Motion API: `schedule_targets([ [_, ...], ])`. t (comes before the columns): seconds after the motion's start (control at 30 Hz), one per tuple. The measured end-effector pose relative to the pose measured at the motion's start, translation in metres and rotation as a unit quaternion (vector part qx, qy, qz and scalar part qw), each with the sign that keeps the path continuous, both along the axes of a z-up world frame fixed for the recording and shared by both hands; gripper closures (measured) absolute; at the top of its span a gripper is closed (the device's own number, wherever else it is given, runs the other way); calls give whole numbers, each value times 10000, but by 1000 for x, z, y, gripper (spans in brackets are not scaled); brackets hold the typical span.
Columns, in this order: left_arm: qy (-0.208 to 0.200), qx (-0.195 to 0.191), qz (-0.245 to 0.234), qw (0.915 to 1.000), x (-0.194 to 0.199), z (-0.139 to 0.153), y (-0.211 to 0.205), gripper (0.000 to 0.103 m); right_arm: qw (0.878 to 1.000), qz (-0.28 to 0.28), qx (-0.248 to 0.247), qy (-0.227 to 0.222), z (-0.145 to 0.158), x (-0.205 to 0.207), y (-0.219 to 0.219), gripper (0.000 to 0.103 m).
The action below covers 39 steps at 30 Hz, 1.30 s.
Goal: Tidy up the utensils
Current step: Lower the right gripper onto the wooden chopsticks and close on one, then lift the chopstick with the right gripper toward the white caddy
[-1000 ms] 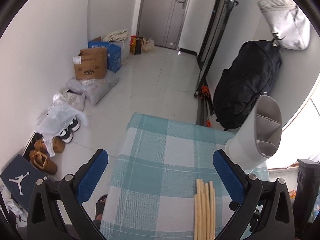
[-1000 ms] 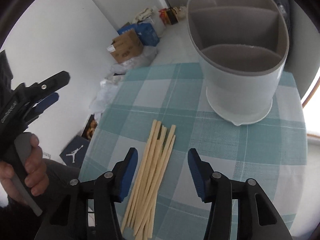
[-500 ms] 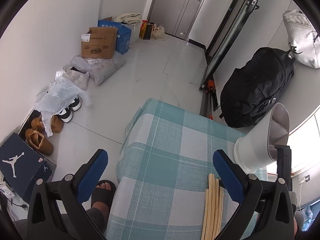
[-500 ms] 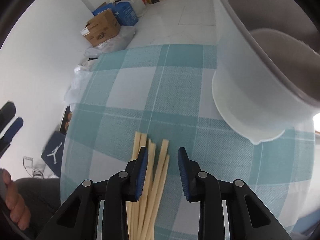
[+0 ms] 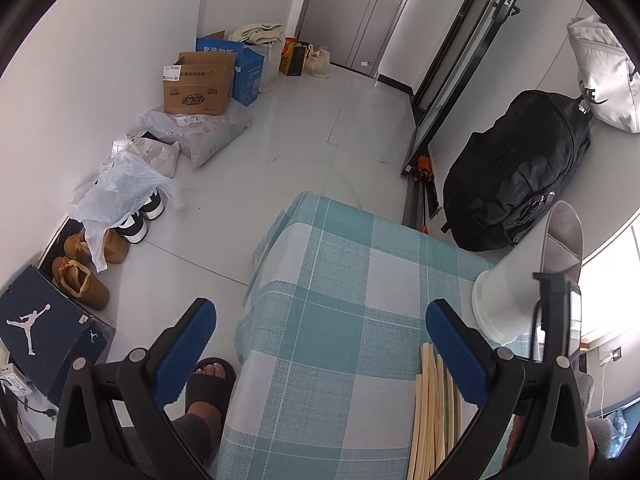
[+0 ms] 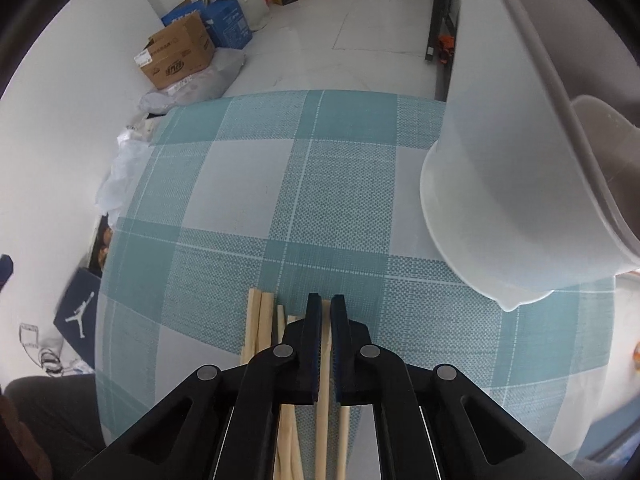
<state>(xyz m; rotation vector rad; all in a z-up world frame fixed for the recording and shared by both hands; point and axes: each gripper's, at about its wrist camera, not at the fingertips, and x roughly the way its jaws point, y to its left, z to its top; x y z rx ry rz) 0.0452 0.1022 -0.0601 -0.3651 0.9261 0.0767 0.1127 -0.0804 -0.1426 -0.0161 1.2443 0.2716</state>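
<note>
Several pale wooden chopsticks (image 6: 259, 320) lie in a bundle on the teal checked tablecloth (image 6: 280, 184). My right gripper (image 6: 326, 312) points down at the bundle and is shut on one chopstick (image 6: 325, 360), pinched between its blue pads. A white utensil holder (image 6: 500, 200) with inner dividers stands just right of it. In the left wrist view the chopsticks (image 5: 432, 408) lie beside the right finger, and the holder (image 5: 516, 292) stands at the table's right side. My left gripper (image 5: 320, 344) hangs open above the tablecloth (image 5: 340, 320), holding nothing.
The table's left and far edges drop to a tiled floor. On the floor are cardboard boxes (image 5: 198, 84), plastic bags (image 5: 120, 184), shoes (image 5: 80, 280) and a black bag (image 5: 516, 176). A person's foot in a slipper (image 5: 208, 384) is by the table's near left corner.
My right gripper came down onto the bundle and its jaws went from wide apart to shut on one chopstick. My left gripper stayed open and tipped further down.
</note>
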Motion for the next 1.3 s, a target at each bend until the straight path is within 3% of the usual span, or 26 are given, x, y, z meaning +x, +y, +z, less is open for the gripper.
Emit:
schedule_targets([
  [0.17,98,97,-71,9999,1,-5,-5,1,9990,-36,342,-286,20,-9,-12,103],
  [0.3,204,83,-95,9997,1,-9,-7,1,9992,-47,401,-60,17,-6,-16,102],
  [0.63,254,227,-79,9994,0,-9,-12,1,9984,456,-218,247,0,-19,-10,98],
  [1.0,261,135,-94,9995,-1,-10,-11,1,9975,602,-360,112,3,-19,-5,96],
  [1.17,303,-6,-42,9995,-1,-12,-6,1,9936,777,-822,-39,3,-23,10,98],
  [1.3,249,98,-88,9996,-2,-11,-9,1,9894,877,-1144,-157,2,-18,21,96],
])
